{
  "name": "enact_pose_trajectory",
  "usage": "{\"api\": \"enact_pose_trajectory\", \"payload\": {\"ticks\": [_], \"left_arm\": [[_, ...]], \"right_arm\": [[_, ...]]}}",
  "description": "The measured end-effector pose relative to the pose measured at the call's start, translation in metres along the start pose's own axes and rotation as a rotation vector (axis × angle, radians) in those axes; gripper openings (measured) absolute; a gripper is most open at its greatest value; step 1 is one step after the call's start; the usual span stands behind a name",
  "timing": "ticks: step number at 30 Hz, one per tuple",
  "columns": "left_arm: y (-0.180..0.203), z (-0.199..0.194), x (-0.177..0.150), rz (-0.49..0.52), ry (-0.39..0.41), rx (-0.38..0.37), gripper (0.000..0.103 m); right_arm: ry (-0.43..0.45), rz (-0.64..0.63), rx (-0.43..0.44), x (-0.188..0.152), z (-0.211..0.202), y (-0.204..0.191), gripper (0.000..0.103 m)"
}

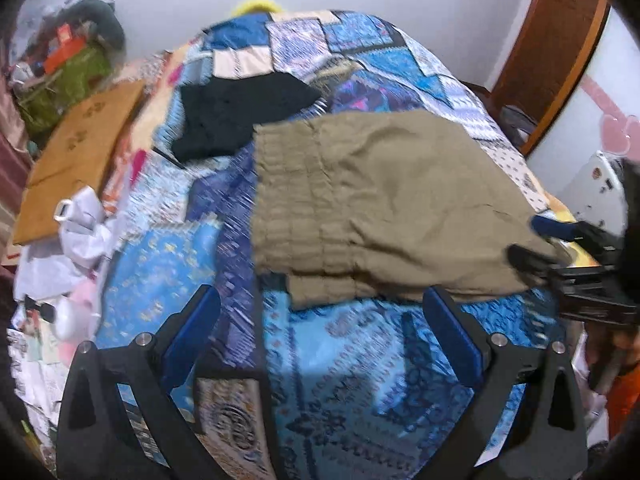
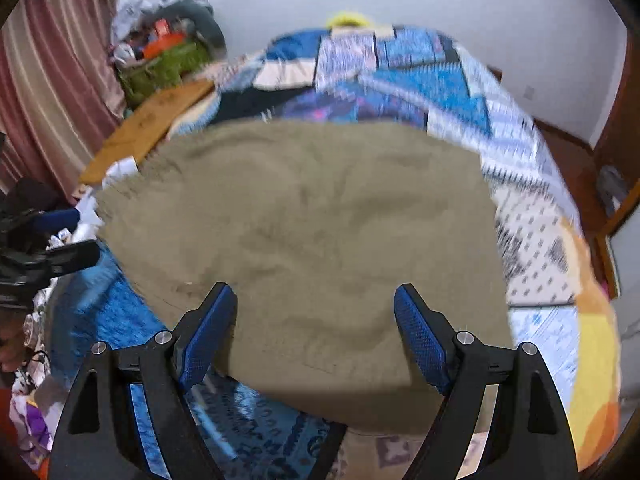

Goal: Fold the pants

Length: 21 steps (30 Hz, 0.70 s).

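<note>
Pants (image 1: pixel 384 204), khaki, lie folded and flat on the quilt (image 1: pixel 340 380), waistband to the left, beside a black garment (image 1: pixel 240 116). The cloth looks light, soft and limp, so it should sag and crease wherever it is lifted unsupported. The left gripper (image 1: pixel 320 340) hovers wide open near the waistband, holding nothing. The right gripper (image 2: pixel 314 334) is open too, over the other end. Best hold: pinch the hems or the waistband corners.

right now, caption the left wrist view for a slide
Open left claw hovers near folded khaki pants on a patchwork quilt.
</note>
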State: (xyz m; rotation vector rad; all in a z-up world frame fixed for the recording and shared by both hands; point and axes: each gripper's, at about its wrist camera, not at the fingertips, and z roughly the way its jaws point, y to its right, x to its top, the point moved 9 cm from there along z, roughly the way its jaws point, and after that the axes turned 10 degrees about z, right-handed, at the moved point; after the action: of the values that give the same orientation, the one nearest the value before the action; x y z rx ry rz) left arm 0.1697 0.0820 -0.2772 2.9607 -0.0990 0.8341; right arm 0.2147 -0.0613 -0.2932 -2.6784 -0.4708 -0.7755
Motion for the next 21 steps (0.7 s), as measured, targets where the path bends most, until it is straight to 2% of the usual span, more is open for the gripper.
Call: {"api": "enact_pose_trajectory", "payload": {"ticks": [2,5,7,11,14,16,18,20,21], "left_arm": [[0.008,0.006,-0.006,-0.021,-0.024,-0.071,0.103],[0.023,0.014,-0.009,-0.061,-0.035,-0.190,0.103],[0.026,0.017,-0.007,-0.079,-0.028,-0.212,0.102],[0.034,0.022,0.004,-0.144,-0.009,-0.320,0.102],[0.033,0.031,0.017,-0.167,0.005,-0.336,0.102],[0.029,0.037,0.026,-0.171,0.009,-0.299,0.090],[0.023,0.041,0.034,-0.173,0.004,-0.218,0.062],[0.015,0.037,0.039,-0.174,0.038,-0.111,0.043],[0.015,0.036,0.041,-0.163,0.053,-0.083,0.040]], "right_arm": [[0.033,-0.005,0.001,-0.002,-0.003,0.001,0.080],[0.037,-0.011,-0.003,-0.003,-0.004,0.002,0.080],[0.038,-0.010,-0.001,-0.004,-0.005,0.001,0.080],[0.041,-0.016,0.010,-0.006,-0.005,-0.001,0.082],[0.048,-0.013,0.020,-0.008,-0.005,-0.002,0.082],[0.053,-0.014,0.020,-0.009,-0.006,-0.003,0.082],[0.054,-0.014,0.023,-0.009,-0.007,-0.003,0.082],[0.051,-0.009,0.029,-0.009,-0.007,-0.003,0.082],[0.049,-0.005,0.033,-0.008,-0.008,-0.003,0.082]]}}
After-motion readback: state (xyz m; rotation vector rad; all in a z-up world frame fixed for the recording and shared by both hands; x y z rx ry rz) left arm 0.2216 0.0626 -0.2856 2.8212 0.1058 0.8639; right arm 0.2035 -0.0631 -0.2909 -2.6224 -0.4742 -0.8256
